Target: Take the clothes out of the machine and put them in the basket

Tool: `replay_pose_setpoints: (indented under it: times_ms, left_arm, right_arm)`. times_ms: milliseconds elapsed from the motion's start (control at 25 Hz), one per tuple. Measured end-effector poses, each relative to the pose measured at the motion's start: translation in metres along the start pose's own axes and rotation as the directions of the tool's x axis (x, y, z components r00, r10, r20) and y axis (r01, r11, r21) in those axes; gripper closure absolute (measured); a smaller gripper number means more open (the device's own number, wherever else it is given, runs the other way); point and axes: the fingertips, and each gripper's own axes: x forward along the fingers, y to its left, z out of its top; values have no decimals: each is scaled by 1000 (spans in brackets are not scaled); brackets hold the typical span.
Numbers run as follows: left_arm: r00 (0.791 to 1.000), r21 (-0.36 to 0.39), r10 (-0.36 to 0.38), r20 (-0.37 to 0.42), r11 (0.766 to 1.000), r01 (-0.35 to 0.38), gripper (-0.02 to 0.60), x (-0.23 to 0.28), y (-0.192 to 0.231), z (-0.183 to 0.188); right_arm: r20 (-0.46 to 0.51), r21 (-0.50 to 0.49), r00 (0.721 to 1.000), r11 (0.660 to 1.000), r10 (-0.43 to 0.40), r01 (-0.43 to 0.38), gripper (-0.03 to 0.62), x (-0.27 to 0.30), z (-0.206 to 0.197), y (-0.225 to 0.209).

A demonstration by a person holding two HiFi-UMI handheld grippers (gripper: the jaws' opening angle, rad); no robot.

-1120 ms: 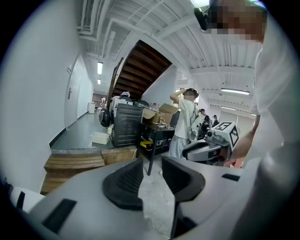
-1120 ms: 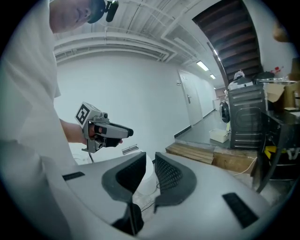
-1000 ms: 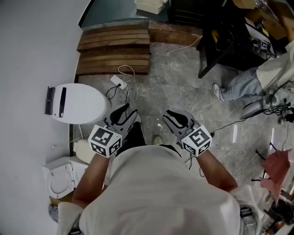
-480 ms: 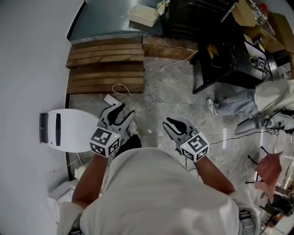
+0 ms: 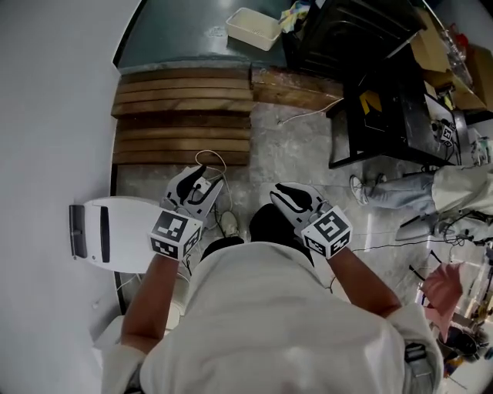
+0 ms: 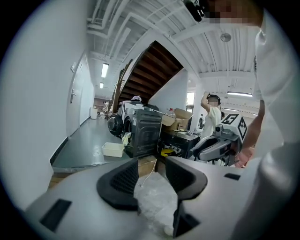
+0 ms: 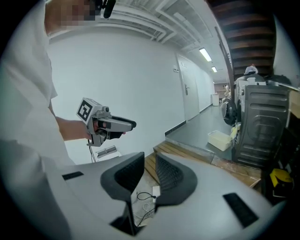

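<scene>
Left gripper and right gripper side by side in front of the body, each held in a hand above a grey stone floor and aimed forward, slightly downward. Jaws of the left gripper apart, just opened a little wider, with nothing between them, only the floor seen through the gap. Jaws of the right gripper apart as well, by a narrower gap, gripping nothing; through that gap only a cable lying on the floor. Just to the left of the left gripper, a white rounded lid close to the wall. Ahead of both grippers, wooden steps, and beyond these a darker floor with the white basket, well apart from both grippers. Just beside the basket, on its right, a yellowish bundle, perhaps clothes, but too small to tell for sure. Next to this bundle, a black cabinet. Farther down the corridor, in the right gripper view, a washing machine with a round dark door, far from both grippers. Near the right edge of the head view, the legs of another person in jeans.
</scene>
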Motion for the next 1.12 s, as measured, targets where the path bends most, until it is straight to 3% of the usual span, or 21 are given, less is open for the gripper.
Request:
replay_pose_setpoints:
  times_ms: [200, 520, 840, 1120]
  left_arm:
    - [1000, -19, 0, -3, 1000, 0, 410, 26, 39, 9]
    - [1000, 2, -1, -18, 1000, 1, 407, 104, 123, 49]
    - [997, 6, -33, -75, 999, 33, 402, 238, 231, 107]
    - [989, 76, -88, -122, 992, 97, 400, 355, 288, 210]
  right_arm:
    - [-8, 5, 1000, 1000, 10, -10, 528, 36, 17, -27]
    - [-27, 42, 999, 998, 42, -41, 528, 116, 42, -109]
    - [-38, 75, 997, 995, 63, -60, 528, 211, 96, -250]
    - [-16, 53, 1000, 998, 16, -15, 528, 250, 181, -382]
